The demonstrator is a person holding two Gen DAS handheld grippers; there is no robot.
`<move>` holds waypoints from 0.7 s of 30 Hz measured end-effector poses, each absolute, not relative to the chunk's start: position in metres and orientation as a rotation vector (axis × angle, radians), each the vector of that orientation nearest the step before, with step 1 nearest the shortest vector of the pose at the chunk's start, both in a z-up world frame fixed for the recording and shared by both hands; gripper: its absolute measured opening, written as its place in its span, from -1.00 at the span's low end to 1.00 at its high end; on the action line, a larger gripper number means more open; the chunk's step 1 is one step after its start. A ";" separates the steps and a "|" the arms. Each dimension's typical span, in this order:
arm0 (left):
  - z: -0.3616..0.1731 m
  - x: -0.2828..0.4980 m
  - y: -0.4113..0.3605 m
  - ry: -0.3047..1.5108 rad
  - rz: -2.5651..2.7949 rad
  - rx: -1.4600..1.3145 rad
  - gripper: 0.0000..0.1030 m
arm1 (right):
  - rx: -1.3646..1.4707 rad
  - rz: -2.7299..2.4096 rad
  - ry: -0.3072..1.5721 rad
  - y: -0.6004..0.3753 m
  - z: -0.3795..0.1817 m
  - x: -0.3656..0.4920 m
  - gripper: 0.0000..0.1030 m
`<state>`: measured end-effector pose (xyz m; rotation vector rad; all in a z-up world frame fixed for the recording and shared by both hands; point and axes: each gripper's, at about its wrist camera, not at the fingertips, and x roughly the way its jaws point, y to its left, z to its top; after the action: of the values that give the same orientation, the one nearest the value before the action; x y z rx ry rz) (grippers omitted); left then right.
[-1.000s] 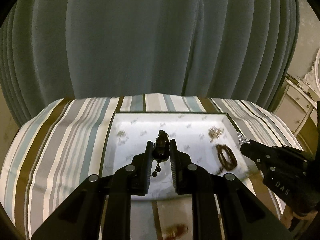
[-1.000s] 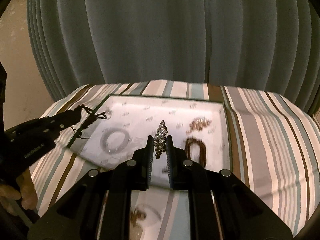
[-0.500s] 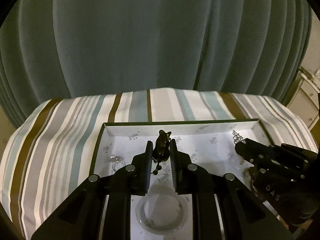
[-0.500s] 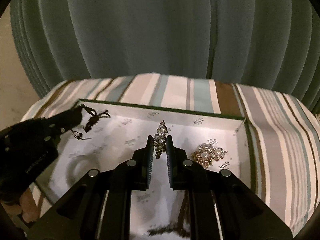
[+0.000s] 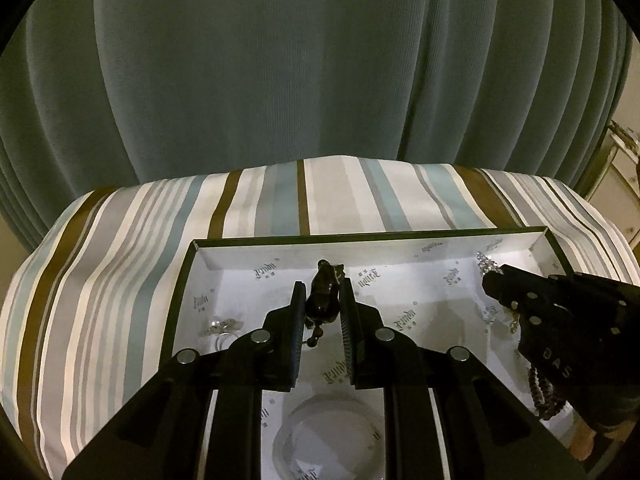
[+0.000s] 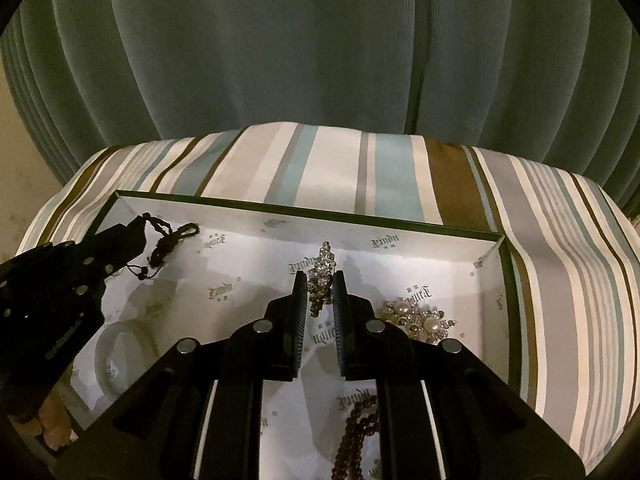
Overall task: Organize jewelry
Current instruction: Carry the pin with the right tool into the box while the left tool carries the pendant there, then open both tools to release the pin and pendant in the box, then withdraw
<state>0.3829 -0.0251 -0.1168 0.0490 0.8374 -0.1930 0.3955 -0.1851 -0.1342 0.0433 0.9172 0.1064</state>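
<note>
My left gripper (image 5: 322, 304) is shut on a dark brown bead piece with a knotted cord (image 5: 324, 296), held over the far left part of a white-lined tray (image 5: 368, 238). In the right wrist view the same cord piece (image 6: 166, 242) hangs from the left gripper (image 6: 138, 236). My right gripper (image 6: 320, 286) is shut on a sparkling rhinestone piece (image 6: 322, 276), above the tray (image 6: 304, 214). That gripper (image 5: 494, 278) shows at the right of the left wrist view with the rhinestones (image 5: 488, 264) at its tip.
In the tray lie a pearl brooch (image 6: 418, 318), a pale bangle (image 6: 120, 350), a dark bead string (image 6: 356, 436) and a small ring (image 5: 222, 328). The tray rests on a striped cloth (image 5: 120, 280). A teal curtain (image 5: 320, 60) hangs behind.
Both grippers have moved forward and down over the tray, each still holding its piece. The tray's far wall is now close ahead, and the brooch and ring have come into view.
</note>
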 end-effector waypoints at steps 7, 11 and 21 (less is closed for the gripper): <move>-0.122 0.385 -0.025 0.846 -0.185 0.049 -0.66 | 0.046 0.110 0.946 -0.185 -0.137 0.402 -0.75; -0.124 0.386 -0.024 0.852 -0.185 0.050 -0.66 | 0.050 0.108 0.957 -0.185 -0.138 0.404 -0.74; -0.129 0.391 -0.025 0.874 -0.189 0.037 -0.12 | 0.050 0.099 0.941 -0.186 -0.134 0.401 -0.34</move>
<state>0.3913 -0.0245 -0.1288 0.0373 0.8744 -0.1891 0.4007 -0.1860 -0.1338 0.0502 0.9414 0.0986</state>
